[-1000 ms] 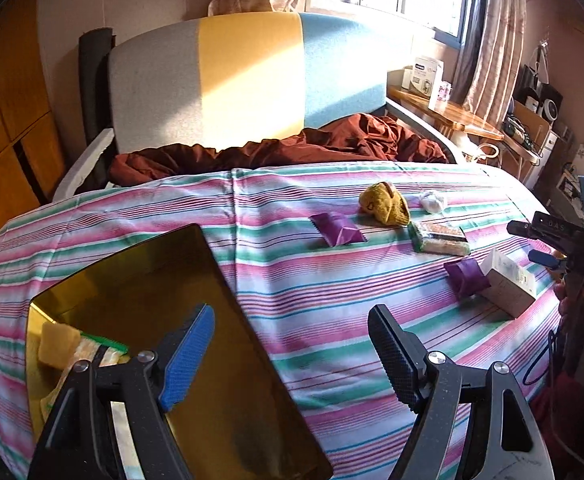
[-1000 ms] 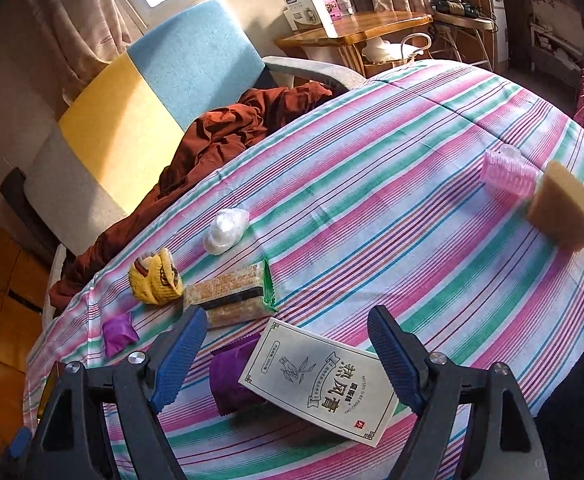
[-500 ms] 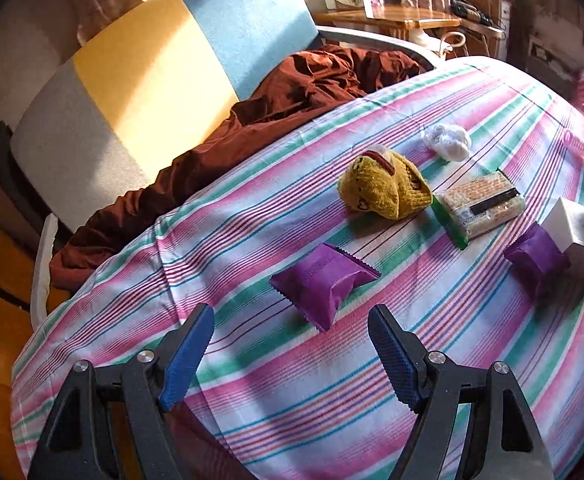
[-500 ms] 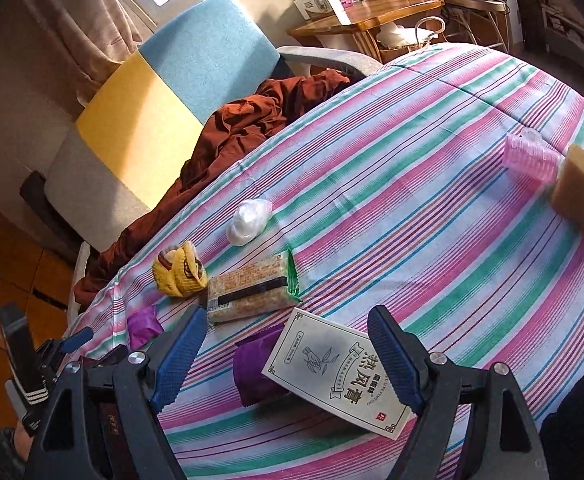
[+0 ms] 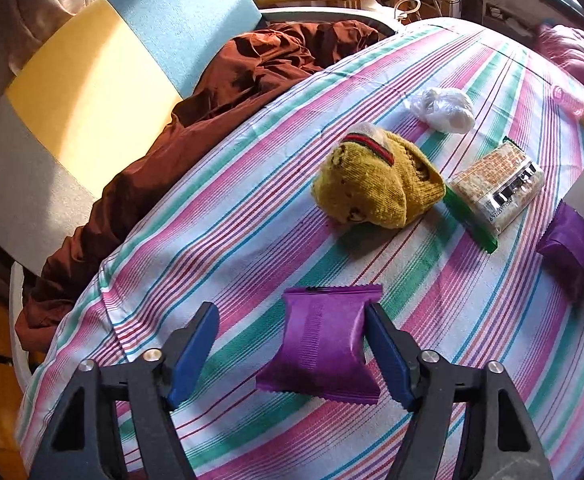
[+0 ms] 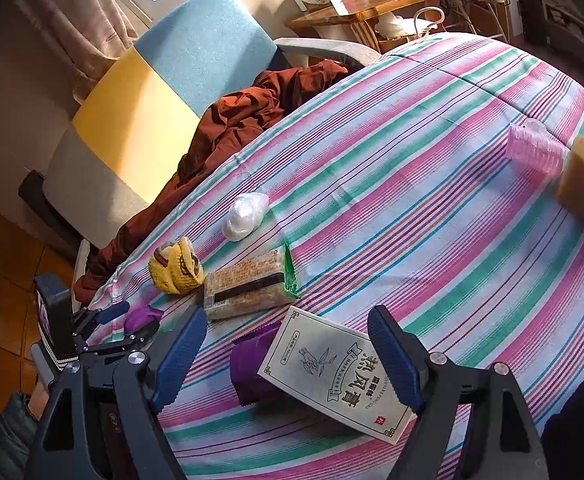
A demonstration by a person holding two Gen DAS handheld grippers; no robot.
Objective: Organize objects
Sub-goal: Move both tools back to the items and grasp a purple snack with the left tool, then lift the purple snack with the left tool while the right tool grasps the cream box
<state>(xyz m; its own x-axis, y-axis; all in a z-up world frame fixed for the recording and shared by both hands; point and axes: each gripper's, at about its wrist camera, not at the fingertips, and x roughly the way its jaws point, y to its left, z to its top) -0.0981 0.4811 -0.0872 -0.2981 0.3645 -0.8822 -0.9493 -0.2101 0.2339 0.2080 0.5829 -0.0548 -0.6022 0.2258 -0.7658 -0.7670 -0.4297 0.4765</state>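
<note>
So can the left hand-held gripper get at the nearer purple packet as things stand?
Probably yes. The left hand-held gripper already straddles the purple packet, its jaws closing; the right pad looks to touch the packet's edge, while a gap remains on the left. Nothing lies on the packet, and the yellow knit toy sits well clear.

Both wrist views look steeply down, close over the striped cloth [image 5: 432, 292], sharing the yellow sock [image 5: 376, 184] [image 6: 175, 266] toward 12 o'clock

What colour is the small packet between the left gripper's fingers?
Purple; the small packet shows best in the left wrist view.
</note>
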